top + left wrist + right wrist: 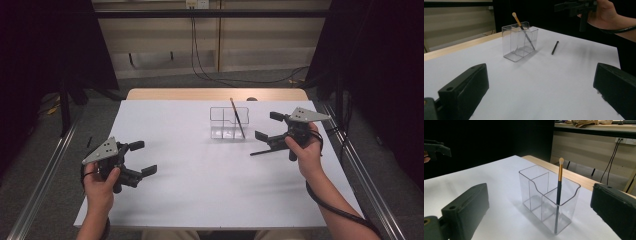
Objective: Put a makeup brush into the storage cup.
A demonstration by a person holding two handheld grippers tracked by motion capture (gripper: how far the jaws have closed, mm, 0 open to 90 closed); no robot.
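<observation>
Leftmost, the left gripper (141, 158) hovers with jaws spread, empty. Mid-table, a clear organizer (229, 123) holds one brush (236, 118) leaning in its right compartment. A black pencil (262, 150) lies beside the right gripper (270, 126), jaws likewise apart.

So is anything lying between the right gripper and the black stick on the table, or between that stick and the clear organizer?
Nothing visible. The black stick lies on bare white table just below the open right gripper, and the stretch to the clear organizer is bare.
</observation>
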